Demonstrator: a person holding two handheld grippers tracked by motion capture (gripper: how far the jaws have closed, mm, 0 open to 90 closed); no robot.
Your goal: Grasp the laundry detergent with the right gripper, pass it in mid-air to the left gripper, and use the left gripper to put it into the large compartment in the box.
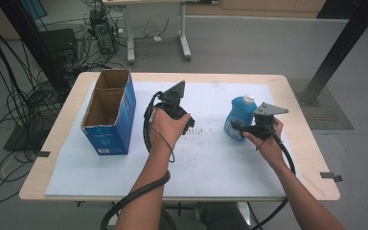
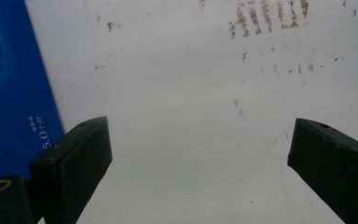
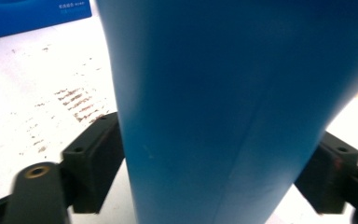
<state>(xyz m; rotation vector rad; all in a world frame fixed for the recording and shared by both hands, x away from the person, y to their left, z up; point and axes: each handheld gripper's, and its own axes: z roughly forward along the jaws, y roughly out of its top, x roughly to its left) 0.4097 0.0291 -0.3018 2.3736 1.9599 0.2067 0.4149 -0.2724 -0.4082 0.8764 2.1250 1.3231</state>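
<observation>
Right gripper (image 1: 239, 127) jaws pinching blue bottle (image 1: 239, 117), upright on table (image 1: 287, 86), right of centre. Left gripper (image 2: 198, 154) jaws spread, nothing between, just right of open blue box (image 1: 110, 112).

Grey floor (image 1: 249, 43) all around, black cables (image 1: 9, 96) tangling at the left. A white-legged table (image 1: 184, 38) stands at the back, a black post (image 1: 338, 48) slants at right, and the wooden desk (image 1: 297, 115) carries a white sheet (image 1: 211, 163).
</observation>
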